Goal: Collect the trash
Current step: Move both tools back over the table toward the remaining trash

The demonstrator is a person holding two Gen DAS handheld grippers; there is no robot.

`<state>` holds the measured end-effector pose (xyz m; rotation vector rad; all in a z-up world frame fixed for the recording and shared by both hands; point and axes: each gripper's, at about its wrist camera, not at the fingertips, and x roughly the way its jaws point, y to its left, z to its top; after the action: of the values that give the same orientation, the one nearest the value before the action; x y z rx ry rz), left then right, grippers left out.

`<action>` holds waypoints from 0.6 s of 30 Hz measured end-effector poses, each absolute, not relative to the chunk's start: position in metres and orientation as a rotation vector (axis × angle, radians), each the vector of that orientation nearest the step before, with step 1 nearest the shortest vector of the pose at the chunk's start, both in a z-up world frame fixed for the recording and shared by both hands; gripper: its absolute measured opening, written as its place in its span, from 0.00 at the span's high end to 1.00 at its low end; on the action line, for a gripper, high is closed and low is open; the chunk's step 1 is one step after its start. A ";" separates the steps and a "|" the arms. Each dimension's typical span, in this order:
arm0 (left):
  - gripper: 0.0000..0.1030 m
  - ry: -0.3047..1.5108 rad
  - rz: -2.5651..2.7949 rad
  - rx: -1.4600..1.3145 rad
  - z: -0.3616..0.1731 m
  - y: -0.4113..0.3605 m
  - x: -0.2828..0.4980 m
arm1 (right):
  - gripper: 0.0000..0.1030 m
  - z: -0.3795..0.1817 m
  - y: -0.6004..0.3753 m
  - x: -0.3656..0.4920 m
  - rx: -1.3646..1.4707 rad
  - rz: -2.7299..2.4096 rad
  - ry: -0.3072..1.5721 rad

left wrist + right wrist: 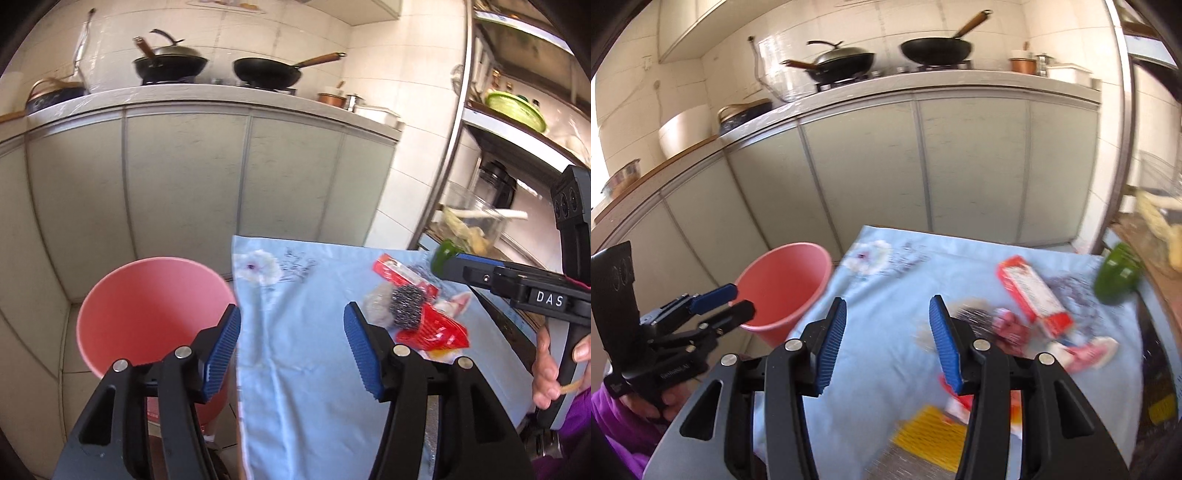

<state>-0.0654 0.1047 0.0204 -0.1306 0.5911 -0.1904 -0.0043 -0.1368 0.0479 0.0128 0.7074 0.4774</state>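
Left gripper spread wide, nothing between the pads, hovering over the near left part of the blue cloth, with the pink bin just off the table's left edge and lower than the tabletop. Right gripper likewise spread and empty, poised over the middle of the cloth, pointing toward the litter on the right. Trash heaped on the right half: a red carton farthest back, a steel scourer touching crumpled red wrappers, a pink-and-white wrapper at the far right, a yellow packet nearest of all. Green pepper at the far right edge, likely not trash, so best left alone. Seemingly at the reach-and-pick stage, with the pile not yet touched. For a good pick: take one piece at a time, starting with whatever lies loose on top or at the edge of the heap; come down with pads straddling a crumpled ridge or a carton's narrow side, not its flat face; close firmly, since thin film probably slips; keep clear of pinching the cloth along with the wrapper, or the whole cover may drag. Then carry left, well over the bin's rim, and release only once fully above the opening. Right view blurred, so finer detail of the pile hard to tell.
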 end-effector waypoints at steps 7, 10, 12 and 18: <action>0.44 0.626 -0.269 -0.085 0.013 0.065 -0.064 | 0.52 0.026 -0.202 -0.032 0.046 0.371 0.755; 0.44 0.650 -0.316 -0.068 0.008 0.051 -0.062 | 0.51 0.009 -0.217 -0.047 0.055 0.364 0.796; 0.44 0.673 -0.366 -0.046 0.004 0.039 -0.062 | 0.51 -0.001 -0.224 -0.053 0.058 0.360 0.819; 0.44 0.723 -0.511 0.094 -0.010 -0.003 -0.069 | 0.51 -0.018 -0.244 -0.064 0.093 0.342 0.855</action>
<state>-0.0694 -0.0031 -0.0103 0.0936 0.7231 -0.5107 -0.0639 -0.2439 -0.0184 0.0931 0.8546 0.3424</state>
